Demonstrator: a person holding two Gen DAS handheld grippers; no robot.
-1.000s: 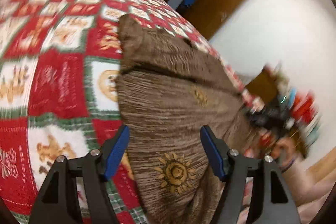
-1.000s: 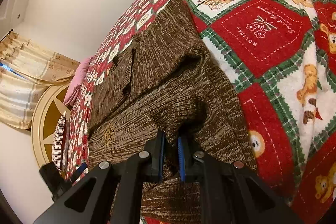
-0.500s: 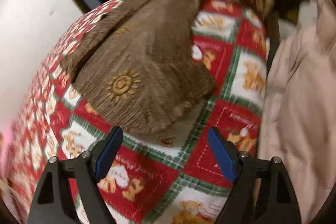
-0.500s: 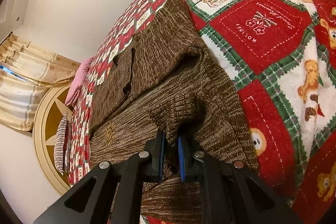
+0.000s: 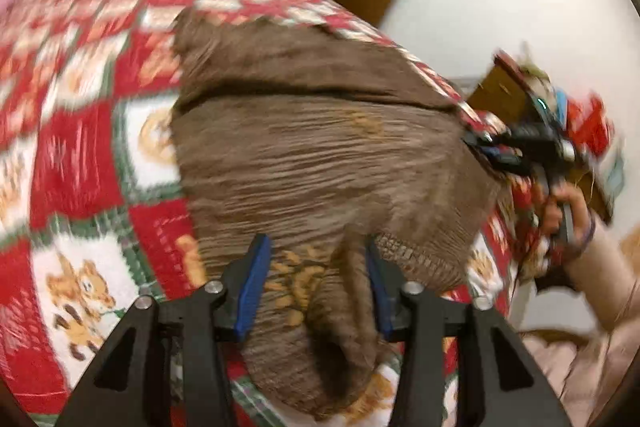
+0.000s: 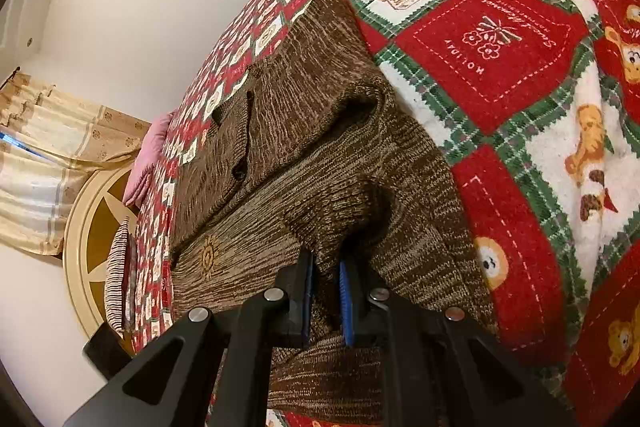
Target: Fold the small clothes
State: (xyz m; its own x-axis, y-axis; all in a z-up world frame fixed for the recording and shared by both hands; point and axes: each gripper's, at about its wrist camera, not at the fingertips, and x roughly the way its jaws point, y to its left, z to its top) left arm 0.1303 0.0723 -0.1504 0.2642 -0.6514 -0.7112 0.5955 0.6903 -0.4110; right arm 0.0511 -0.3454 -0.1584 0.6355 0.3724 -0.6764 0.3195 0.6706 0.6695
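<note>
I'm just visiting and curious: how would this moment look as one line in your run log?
fold small clothes | brown sweater on holiday blanket | right gripper shut on sweater edge | left gripper open, straddling sweater corner, view blurred

Both our grippers look the same: the matte black plastic left gripper (image 5: pixel 316 283) and its twin, the black right gripper (image 6: pixel 325 297), have angular triangular cut-outs in their frames, round silver screw heads on the knuckles, and bright blue pads (image 6: pixel 346 307) lining the inner finger faces. In the left view our bare-skinned right hand (image 5: pixel 568 211) shows a dark band at the wrist and a pale beige sleeve (image 5: pixel 608 267).
</note>
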